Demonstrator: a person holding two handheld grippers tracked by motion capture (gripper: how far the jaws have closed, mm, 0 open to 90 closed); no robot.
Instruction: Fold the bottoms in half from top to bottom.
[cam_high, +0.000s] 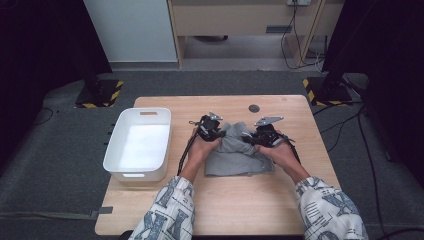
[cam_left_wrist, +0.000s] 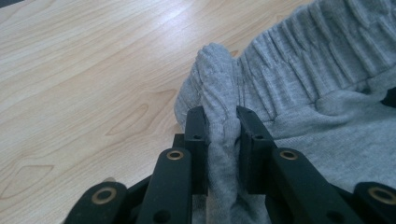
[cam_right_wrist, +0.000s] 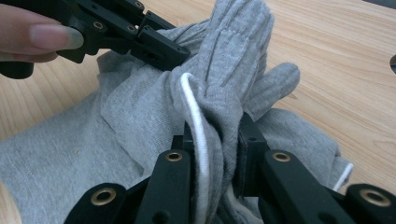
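Both tongs clamped on the grey shorts, which lie bunched mid-surface, right of the white bin. Left tongs pinch a fold of the ribbed waistband; pads squeeze the cloth tight. Right tongs grip a bunched fold at the waistband with the white drawstring caught in the bite. In the high view left tongs and right tongs sit close together at the far edge of the shorts.

Step, as I read it: grasp is secured, ready to lift or spread for folding. Next move calls for pulling the two grips apart evenly to flatten the waistband; watch the drawstring snagging.
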